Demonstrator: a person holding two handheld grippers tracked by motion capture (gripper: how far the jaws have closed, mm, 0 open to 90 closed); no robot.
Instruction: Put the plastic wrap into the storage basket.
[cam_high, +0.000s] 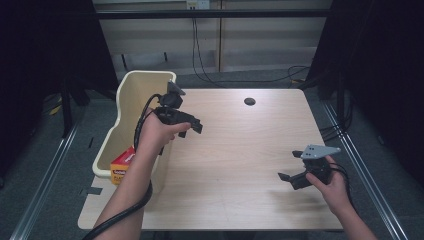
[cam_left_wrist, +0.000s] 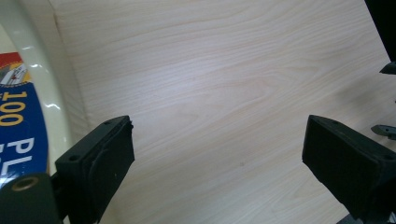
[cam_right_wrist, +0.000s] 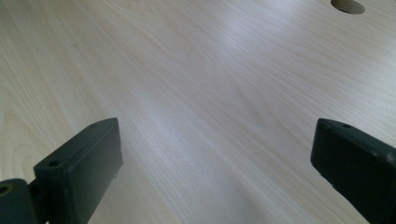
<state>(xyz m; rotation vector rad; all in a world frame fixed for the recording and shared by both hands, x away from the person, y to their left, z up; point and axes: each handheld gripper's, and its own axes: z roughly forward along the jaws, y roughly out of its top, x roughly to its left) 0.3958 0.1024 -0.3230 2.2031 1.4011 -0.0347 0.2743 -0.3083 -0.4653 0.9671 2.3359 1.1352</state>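
At the far left, a cream plastic bin (cam_high: 131, 100) hangs against the left edge of the bench (cam_high: 240, 150), and low inside it, at its near end, lies a flat box (cam_high: 123, 167) printed orange and red, with a blue panel on it in the left claw's view (cam_left_wrist: 21, 135). It looks like light, stiff card, likely slick on its printed faces, so I'd take it across its narrow sides rather than by a flap. The bin's wall stands between it and any approach from the bench side; reaching in from above seems the only way. Just right of the bin, the left claw (cam_high: 192, 127) hangs over the bench, jaws wide apart and empty. Well right of the bin, the right claw (cam_high: 290, 167) is spread wide too, holding nothing. A round hole (cam_high: 249, 101) sits far from the bin.
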